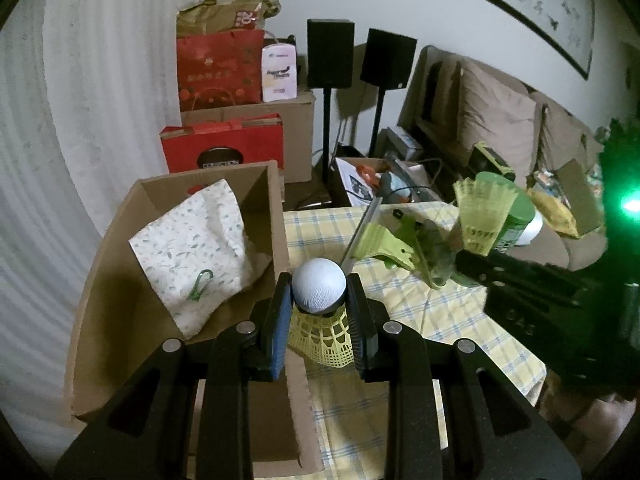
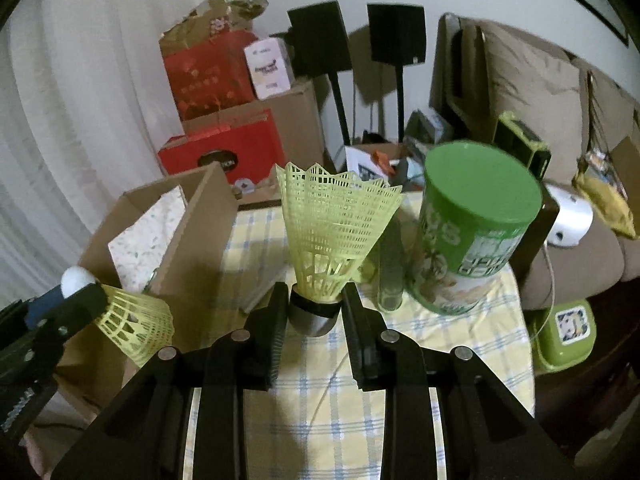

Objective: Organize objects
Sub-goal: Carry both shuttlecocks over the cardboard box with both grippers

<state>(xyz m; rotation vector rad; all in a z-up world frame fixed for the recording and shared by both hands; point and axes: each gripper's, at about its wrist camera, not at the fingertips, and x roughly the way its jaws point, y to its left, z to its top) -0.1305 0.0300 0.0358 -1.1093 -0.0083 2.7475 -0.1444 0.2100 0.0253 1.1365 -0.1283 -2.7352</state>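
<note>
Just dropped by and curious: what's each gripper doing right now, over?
Left gripper shut on white-capped yellow plastic shuttlecock. Right gripper shut on second yellow shuttlecock, skirt up. Open cardboard box beside left. Green-lidded tin close by right.

"20" on the brown paper bag (image 1: 236,12); other labels too blurred to read.

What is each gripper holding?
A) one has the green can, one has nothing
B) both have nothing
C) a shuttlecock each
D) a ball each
C: the left gripper pinches a yellow shuttlecock by its white tip, and the right gripper pinches another shuttlecock, skirt pointing up.
</note>
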